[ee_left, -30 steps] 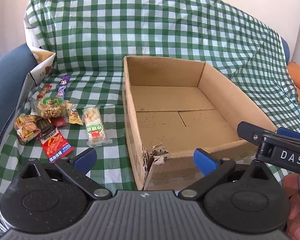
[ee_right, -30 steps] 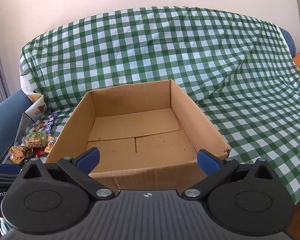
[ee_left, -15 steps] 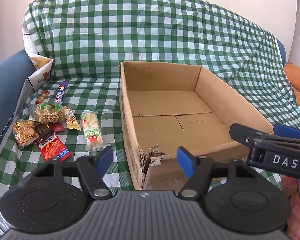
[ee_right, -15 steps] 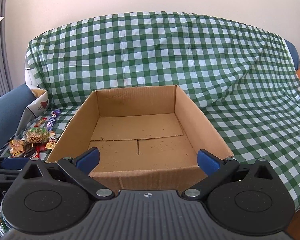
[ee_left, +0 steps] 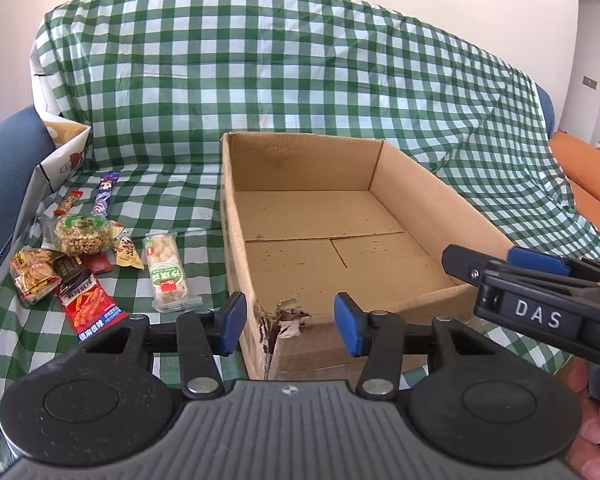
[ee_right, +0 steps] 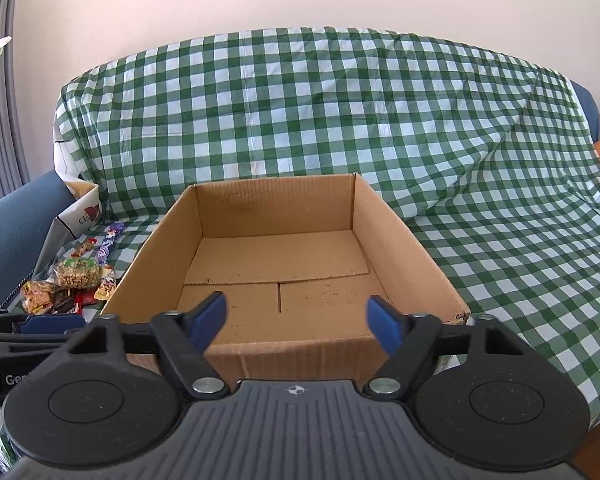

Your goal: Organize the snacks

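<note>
Left gripper [ee_left: 288, 320] and right gripper [ee_right: 296, 322] just narrowing, both empty. Crinkly foil snack packets [ee_left: 88, 256] near green-checked cloth's [ee_left: 284, 80] left edge: light, slippery; pinch sealed ends.

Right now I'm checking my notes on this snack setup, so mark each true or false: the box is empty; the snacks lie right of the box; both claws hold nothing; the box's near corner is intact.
1. The box is empty. True.
2. The snacks lie right of the box. False: they lie to its left on the checked cloth.
3. The left claw and right claw hold nothing. True.
4. The box's near corner is intact. False: the corner is torn.
</note>
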